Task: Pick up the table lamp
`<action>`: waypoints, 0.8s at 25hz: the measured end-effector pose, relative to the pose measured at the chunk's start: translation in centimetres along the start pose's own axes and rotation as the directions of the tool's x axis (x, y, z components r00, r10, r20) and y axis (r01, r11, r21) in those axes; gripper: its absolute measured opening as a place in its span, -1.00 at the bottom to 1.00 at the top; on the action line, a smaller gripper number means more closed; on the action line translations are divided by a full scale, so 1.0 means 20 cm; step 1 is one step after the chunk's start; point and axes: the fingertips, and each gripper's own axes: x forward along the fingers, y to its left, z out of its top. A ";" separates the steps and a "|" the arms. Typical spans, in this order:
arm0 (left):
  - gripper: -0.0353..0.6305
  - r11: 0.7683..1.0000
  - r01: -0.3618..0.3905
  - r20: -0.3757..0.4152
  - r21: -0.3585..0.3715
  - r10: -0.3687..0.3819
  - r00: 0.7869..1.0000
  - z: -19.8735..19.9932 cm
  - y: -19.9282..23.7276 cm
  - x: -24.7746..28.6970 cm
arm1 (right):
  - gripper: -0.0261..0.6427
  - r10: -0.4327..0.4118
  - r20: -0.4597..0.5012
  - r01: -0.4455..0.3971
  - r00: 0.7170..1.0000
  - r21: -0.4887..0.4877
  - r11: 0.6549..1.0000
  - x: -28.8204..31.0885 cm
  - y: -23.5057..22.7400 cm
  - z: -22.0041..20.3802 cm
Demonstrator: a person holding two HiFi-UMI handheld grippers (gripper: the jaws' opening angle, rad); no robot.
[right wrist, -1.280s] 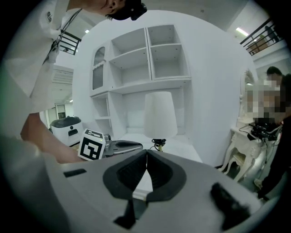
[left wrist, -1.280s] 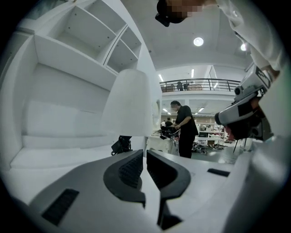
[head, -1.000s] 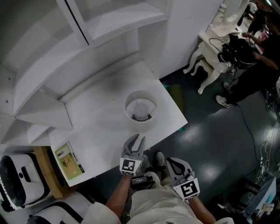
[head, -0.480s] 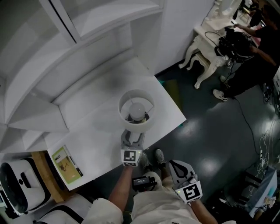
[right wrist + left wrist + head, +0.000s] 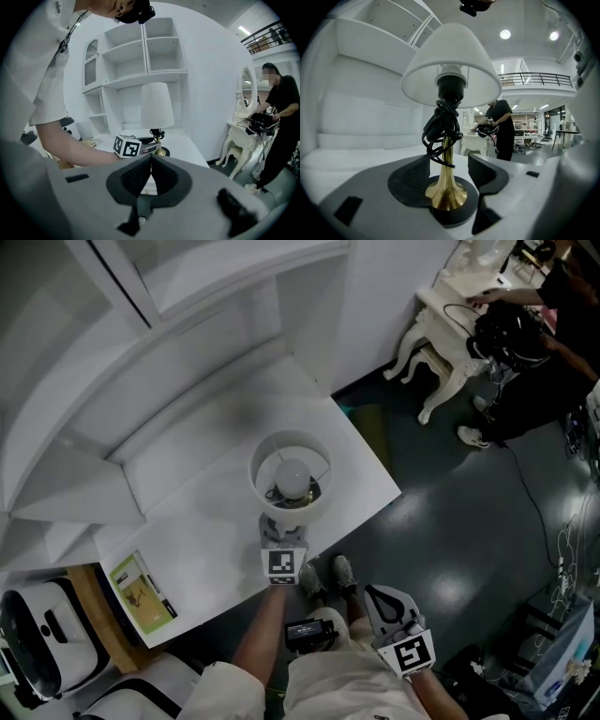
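Your left gripper (image 5: 449,158), jaws just opened and untouching, straddles the table lamp (image 5: 291,479) at frame centre: clamp its stiff, slick brass stem (image 5: 446,168) low, avoid the fragile shade (image 5: 450,65); right gripper (image 5: 151,159) is clenched empty.

Left gripper (image 5: 450,169) jaws have just been opening, now apart around the table lamp (image 5: 291,479)'s brass stem (image 5: 445,157); slim gap each side, pads not pressing. Black cord bundle (image 5: 440,129) on the stem just above the jaws blocks any move higher. Shade (image 5: 450,61) overhangs the tips. Black base (image 5: 457,214) sits right under the jaws. White table (image 5: 202,512) is free left of the lamp, up to the booklet (image 5: 142,585) by the front edge. Shelf unit (image 5: 112,399) walls off the far side. Right gripper (image 5: 151,161), jaws together, hangs off the table's front edge over the dark floor (image 5: 450,540), well apart from the lamp.
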 end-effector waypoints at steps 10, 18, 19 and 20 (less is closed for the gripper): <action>-0.14 0.996 -0.052 0.023 0.066 0.051 0.998 0.04 -0.01 0.00 | -0.89 -0.001 -0.018 0.001 1.000 0.014 1.000 -0.02 -0.04 -0.03; 0.06 0.989 -0.129 0.046 0.072 0.126 0.991 0.07 0.01 0.05 | -0.89 0.014 -0.032 -0.013 0.999 0.011 1.000 -0.02 -0.05 -0.06; 0.07 0.989 -0.135 0.049 0.066 0.132 0.990 0.07 0.01 0.07 | -0.89 0.013 -0.035 -0.013 0.999 0.014 1.000 -0.03 -0.06 -0.06; 0.07 0.988 -0.140 0.052 0.062 0.137 0.989 0.07 0.01 0.08 | -0.89 0.012 -0.038 -0.011 0.999 0.017 1.000 -0.03 -0.06 -0.07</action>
